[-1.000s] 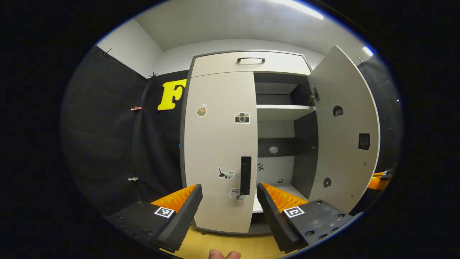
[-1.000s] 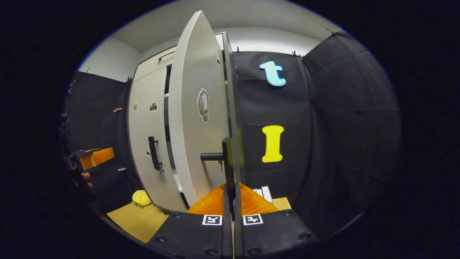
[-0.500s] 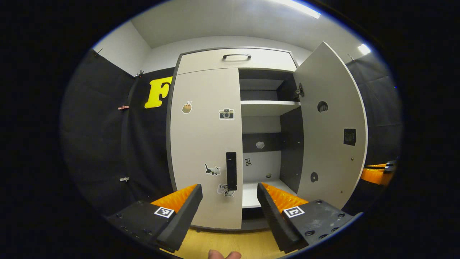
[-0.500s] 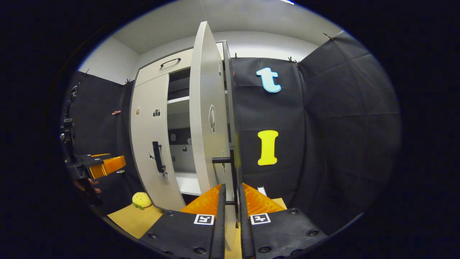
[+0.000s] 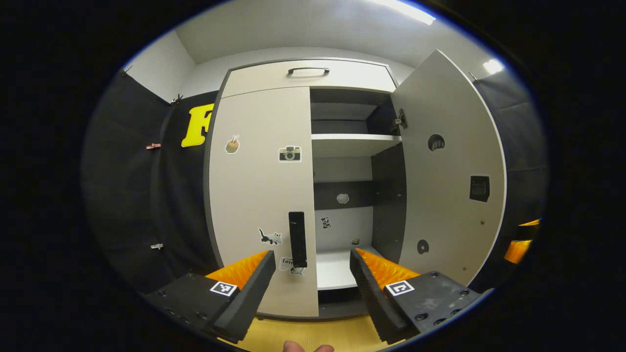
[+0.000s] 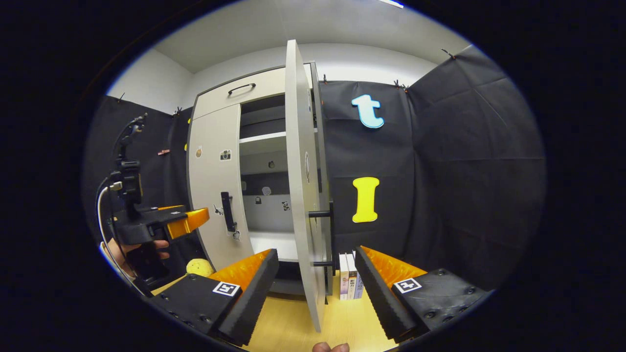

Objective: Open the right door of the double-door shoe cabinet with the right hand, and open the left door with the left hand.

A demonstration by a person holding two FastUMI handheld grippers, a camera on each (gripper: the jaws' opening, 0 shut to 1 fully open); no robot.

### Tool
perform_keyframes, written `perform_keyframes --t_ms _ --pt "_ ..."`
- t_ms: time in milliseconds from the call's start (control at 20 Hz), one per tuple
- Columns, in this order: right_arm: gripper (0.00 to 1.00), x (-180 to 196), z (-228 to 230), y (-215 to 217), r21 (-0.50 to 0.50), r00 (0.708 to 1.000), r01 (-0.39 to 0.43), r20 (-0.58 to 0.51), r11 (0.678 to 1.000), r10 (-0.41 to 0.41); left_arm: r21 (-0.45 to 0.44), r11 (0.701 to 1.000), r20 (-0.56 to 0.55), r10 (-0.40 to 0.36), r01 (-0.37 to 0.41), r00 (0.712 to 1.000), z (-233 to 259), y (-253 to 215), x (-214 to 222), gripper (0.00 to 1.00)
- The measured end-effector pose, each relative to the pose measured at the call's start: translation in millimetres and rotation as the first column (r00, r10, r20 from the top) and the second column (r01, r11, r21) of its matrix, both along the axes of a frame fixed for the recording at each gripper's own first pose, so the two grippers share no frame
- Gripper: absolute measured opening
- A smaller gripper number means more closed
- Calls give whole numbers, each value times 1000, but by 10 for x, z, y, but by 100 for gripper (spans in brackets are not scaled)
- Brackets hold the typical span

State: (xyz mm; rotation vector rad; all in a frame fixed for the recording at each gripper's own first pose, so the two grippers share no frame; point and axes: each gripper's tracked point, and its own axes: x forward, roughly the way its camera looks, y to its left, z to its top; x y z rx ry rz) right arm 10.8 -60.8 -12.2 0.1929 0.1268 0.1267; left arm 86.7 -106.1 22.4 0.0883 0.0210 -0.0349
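Note:
The grey shoe cabinet's left door [image 5: 259, 186] is closed, and its black vertical handle [image 5: 297, 238] stands just above the gap of my left gripper [image 5: 310, 278]. That gripper is open and short of the door, touching nothing. The right door [image 5: 450, 171] stands swung wide open, showing its inner face. In the right gripper view the right door [image 6: 301, 195] is edge-on, with its black handle [image 6: 330, 234] on the far side. My right gripper [image 6: 317, 264] is open, its fingers either side of the door's edge, apart from it. The left gripper [image 6: 161, 222] shows at the left, held by a hand [image 6: 142, 249].
Inside the cabinet are a white shelf [image 5: 354, 138] and a white bottom board [image 5: 337, 271]. Above the doors is a drawer with a black handle [image 5: 308, 71]. A yellow plush thing [image 6: 199, 267] and upright books [image 6: 349, 281] sit on the wooden floor [image 6: 288, 322] beside the cabinet.
My right gripper has let go of the right door's handle, opened and drawn back. The right door has swung further open. The left gripper has shifted right, bringing the left door's handle between its fingers.

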Motion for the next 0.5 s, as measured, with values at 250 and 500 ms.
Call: perform_keyframes --t_ms 250,500 --pt "98 -109 183 64 7 999 -4 51 1000 4 51 998 -9 22 -22 1000 -77 110 584 93" --pt "100 -66 132 105 -40 998 -11 56 999 13 29 999 -41 45 -44 998 -274 246 1108 77"
